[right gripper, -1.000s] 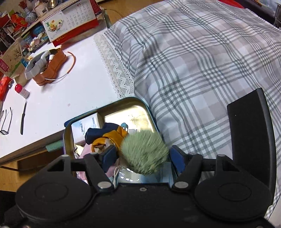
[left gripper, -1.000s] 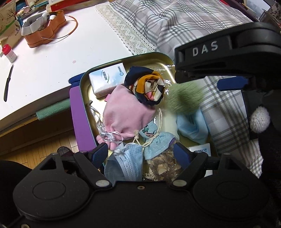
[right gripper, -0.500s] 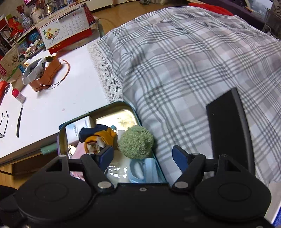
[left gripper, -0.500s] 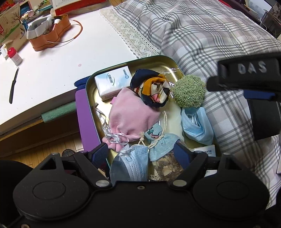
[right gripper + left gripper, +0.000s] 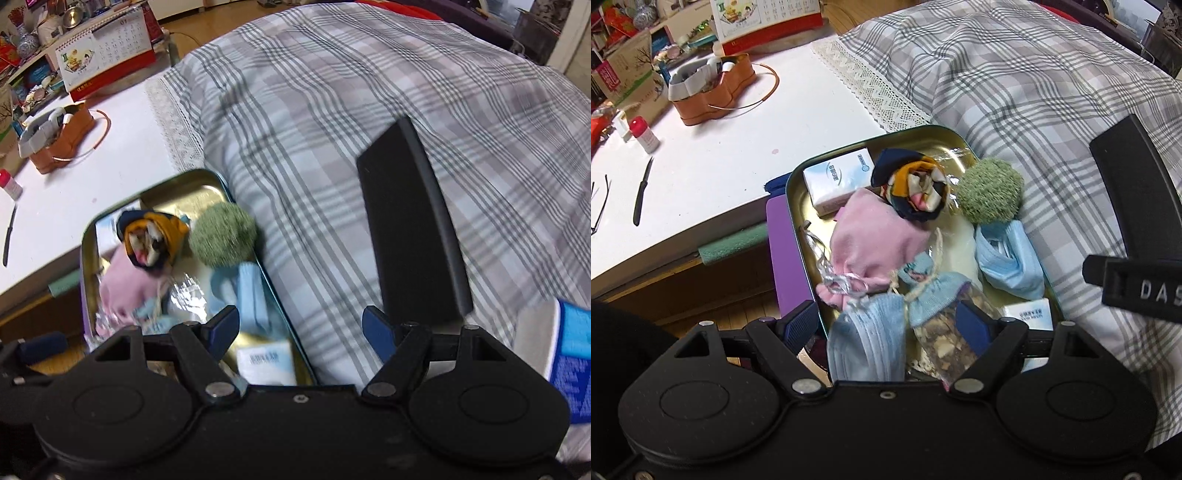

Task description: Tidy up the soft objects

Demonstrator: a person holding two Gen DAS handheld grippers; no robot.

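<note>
The soft objects were gathered in a shallow metal tin point(image 5: 798, 177) that lay on a plaid bedcover point(image 5: 1015, 74), just beside the edge of the white table point(image 5: 713, 158). Taken from left to right, a white tissue pack point(image 5: 838, 177) lay at the tin's far left corner, touching a pink drawstring pouch point(image 5: 875, 240) that was judged light and limp and best taken at its gathered neck, where the ribbon bunched the cloth. Beside it a rolled navy and orange scarf point(image 5: 916, 192) was seen, likely springy and prone to unrolling unless pinched across the whole roll. Nearer the camera a crumpled blue face mask point(image 5: 868, 343) and a clear sachet of dried pieces point(image 5: 945, 336) with a blue knitted top were found between the jaws of the left gripper point(image 5: 886, 325), which stood partly open and closed on nothing. The sachet was judged crackly and somewhat fragile. Further right a green fluffy ball point(image 5: 991, 195) rested against the tin's right rim, above a folded blue mask point(image 5: 1012, 258); the ball was thought very light, compressible, and liable to roll. A second white pack point(image 5: 1030, 314) lay in the near right corner.

The right gripper point(image 5: 299, 332) was held over the tin's right edge and the bedcover, jaws partly open and empty, beside a black flat object point(image 5: 410, 221).
</note>
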